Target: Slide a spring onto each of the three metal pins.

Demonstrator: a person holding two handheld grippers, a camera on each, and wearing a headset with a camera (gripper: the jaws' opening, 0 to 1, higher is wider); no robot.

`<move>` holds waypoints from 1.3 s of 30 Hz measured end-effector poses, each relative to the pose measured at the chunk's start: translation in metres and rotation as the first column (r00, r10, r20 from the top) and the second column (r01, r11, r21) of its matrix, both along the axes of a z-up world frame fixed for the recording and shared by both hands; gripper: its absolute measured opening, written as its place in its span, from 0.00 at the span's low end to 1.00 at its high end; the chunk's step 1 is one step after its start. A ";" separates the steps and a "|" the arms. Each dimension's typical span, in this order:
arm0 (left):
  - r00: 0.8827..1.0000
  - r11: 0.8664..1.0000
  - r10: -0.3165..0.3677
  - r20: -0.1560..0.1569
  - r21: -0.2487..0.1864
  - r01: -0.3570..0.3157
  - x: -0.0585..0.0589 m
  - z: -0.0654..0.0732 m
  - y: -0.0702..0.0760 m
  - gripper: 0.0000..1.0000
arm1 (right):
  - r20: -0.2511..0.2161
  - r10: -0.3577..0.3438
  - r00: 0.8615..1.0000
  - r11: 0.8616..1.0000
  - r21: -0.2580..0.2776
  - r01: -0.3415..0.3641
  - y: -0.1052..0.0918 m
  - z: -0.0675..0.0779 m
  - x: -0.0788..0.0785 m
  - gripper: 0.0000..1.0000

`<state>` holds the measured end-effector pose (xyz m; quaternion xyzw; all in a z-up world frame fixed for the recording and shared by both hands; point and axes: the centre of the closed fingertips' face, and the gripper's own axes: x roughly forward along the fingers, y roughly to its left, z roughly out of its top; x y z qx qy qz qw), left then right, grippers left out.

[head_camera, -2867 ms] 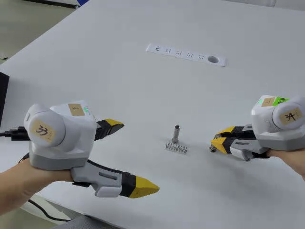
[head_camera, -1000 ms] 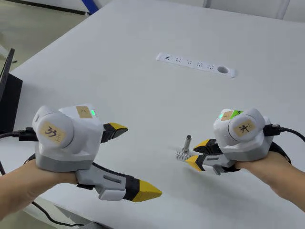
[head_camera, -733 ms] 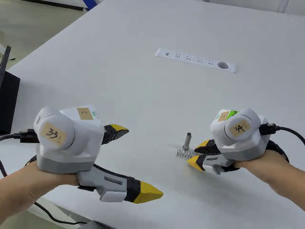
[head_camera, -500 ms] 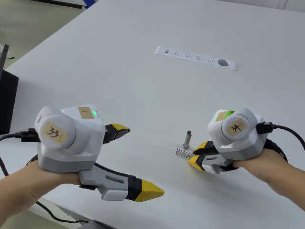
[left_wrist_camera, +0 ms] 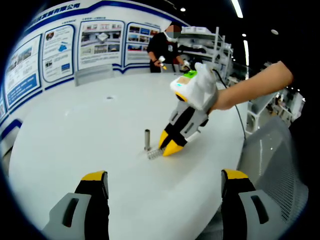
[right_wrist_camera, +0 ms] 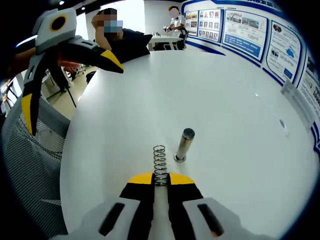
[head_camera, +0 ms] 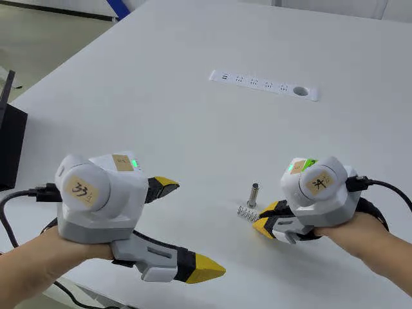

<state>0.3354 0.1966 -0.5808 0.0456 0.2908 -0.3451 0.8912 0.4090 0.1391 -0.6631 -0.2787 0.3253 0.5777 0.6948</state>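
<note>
Spring [right_wrist_camera: 159, 165] — lying flat on white table [head_camera: 193, 129], near end pinched between tips of right gripper [right_wrist_camera: 160, 178], jaws pressed together on it, remainder projecting straight ahead of them. Metal pin [right_wrist_camera: 182, 144] — upright on table, just beside spring's far end, ahead of right gripper tips. Left gripper [head_camera: 193, 228]: spread wide, holding nothing, well apart from spring and pin, facing right gripper.

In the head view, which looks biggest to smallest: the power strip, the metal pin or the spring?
Biggest: power strip. The metal pin and spring look about alike; the right tool covers part of the spring.
</note>
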 end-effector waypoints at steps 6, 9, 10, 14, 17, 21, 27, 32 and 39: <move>0.999 0.999 -0.034 0.028 -0.035 0.035 -0.003 0.013 -0.008 0.86 | 0.000 0.042 0.999 0.998 0.052 -0.041 -0.001 0.032 -0.014 0.10; 0.997 0.997 -0.059 0.053 -0.046 0.062 -0.004 0.022 -0.016 0.79 | 0.010 0.084 0.996 0.993 0.080 -0.085 -0.003 0.054 -0.023 0.10; 0.996 0.997 -0.066 0.060 -0.039 0.068 -0.004 0.023 -0.018 0.79 | 0.002 0.095 0.995 0.991 0.098 -0.095 -0.003 0.061 -0.027 0.10; 0.992 0.995 -0.091 0.091 -0.042 0.096 -0.002 0.033 -0.026 0.74 | 0.034 0.159 0.987 0.980 0.117 -0.162 -0.006 0.086 -0.037 0.10; 0.988 0.992 -0.112 0.109 -0.039 0.117 -0.001 0.039 -0.032 0.69 | 0.056 0.206 0.977 0.969 0.131 -0.212 -0.007 0.101 -0.046 0.10; 0.984 0.988 -0.139 0.112 -0.051 0.146 0.000 0.044 -0.044 0.63 | 0.101 0.319 0.942 0.927 0.171 -0.333 -0.005 0.121 -0.064 0.11; 0.973 0.980 -0.186 0.139 -0.047 0.194 -0.001 0.050 -0.060 0.52 | 0.127 0.383 0.915 0.903 0.157 -0.400 -0.012 0.132 -0.078 0.11; 0.964 0.972 -0.219 0.148 -0.052 0.229 -0.002 0.054 -0.071 0.40 | 0.156 0.404 0.902 0.894 0.142 -0.425 -0.016 0.134 -0.080 0.11; 0.956 0.962 -0.249 0.155 -0.078 0.264 -0.009 0.060 -0.081 0.20 | 0.173 0.439 0.882 0.877 0.130 -0.462 -0.020 0.136 -0.086 0.11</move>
